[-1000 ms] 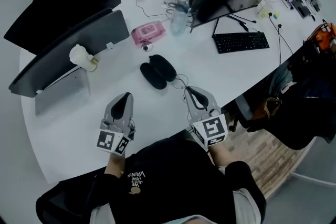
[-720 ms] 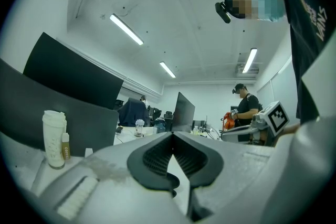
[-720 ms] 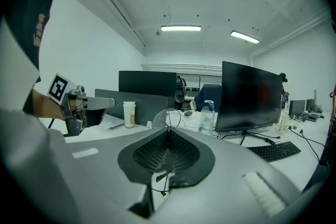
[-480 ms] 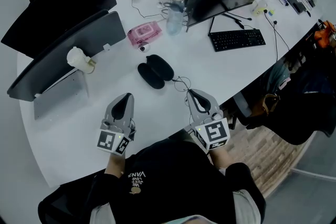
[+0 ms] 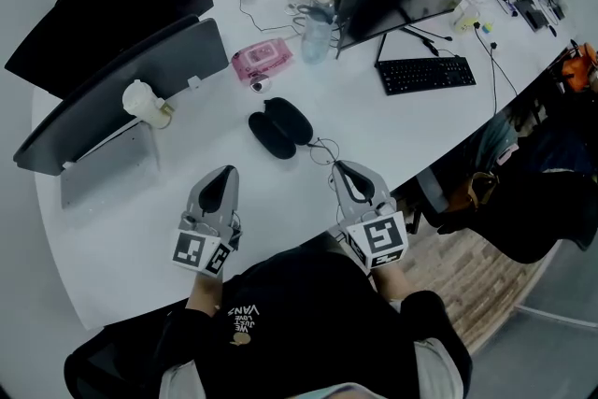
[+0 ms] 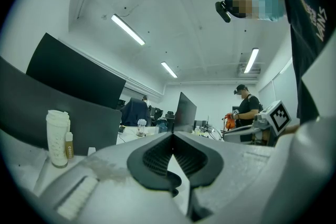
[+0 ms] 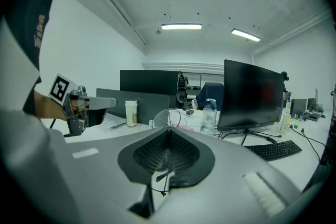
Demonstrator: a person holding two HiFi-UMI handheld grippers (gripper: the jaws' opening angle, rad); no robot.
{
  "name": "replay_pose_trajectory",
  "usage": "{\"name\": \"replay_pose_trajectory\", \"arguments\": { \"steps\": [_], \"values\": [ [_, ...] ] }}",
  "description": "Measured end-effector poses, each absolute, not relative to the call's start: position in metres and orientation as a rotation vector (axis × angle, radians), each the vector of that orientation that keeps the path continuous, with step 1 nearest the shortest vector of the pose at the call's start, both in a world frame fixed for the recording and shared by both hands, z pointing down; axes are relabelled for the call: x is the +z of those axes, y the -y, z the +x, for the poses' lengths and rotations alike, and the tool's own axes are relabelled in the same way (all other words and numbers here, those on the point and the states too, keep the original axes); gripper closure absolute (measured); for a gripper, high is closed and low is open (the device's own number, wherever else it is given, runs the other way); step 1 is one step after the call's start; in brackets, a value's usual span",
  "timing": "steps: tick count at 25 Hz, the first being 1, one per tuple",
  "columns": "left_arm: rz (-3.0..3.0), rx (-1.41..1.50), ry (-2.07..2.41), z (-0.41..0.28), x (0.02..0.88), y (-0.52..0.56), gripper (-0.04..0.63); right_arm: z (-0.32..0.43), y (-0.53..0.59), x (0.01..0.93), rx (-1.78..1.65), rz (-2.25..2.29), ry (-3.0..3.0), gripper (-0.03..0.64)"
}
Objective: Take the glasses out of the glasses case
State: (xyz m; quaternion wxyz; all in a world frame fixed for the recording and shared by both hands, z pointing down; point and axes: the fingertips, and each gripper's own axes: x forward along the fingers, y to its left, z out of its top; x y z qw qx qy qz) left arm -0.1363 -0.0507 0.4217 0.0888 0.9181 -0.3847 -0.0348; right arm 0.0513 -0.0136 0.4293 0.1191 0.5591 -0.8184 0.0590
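**Head view, with both gripper views.** The white curved surface (image 5: 402, 135) carries monitors and, near its centre, the open black glasses case (image 5: 279, 129). The left gripper (image 5: 222, 173) rests at 7 o'clock of the case, its fingers clenched on nothing. The right gripper (image 5: 343, 167) sits at 4 o'clock of the case, its fingers clenched on the glasses (image 5: 322, 148). The glasses project toward 11 o'clock, just beside the case and apparently out of it. The thin wire frame probably handles as light and springy, with lenses that scratch easily. The frame near the bridge or a hinge looks the safest hold, under gentle pressure.
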Motion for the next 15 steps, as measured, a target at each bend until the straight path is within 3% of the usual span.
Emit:
{"name": "replay_pose_trajectory", "arguments": {
  "steps": [15],
  "values": [
    [2.725,-0.086,1.153,-0.1355,0.4233,0.0520,0.594,0.0523,0.0167,0.4313,0.179,1.616,2.392,0.612]
  ]
}}
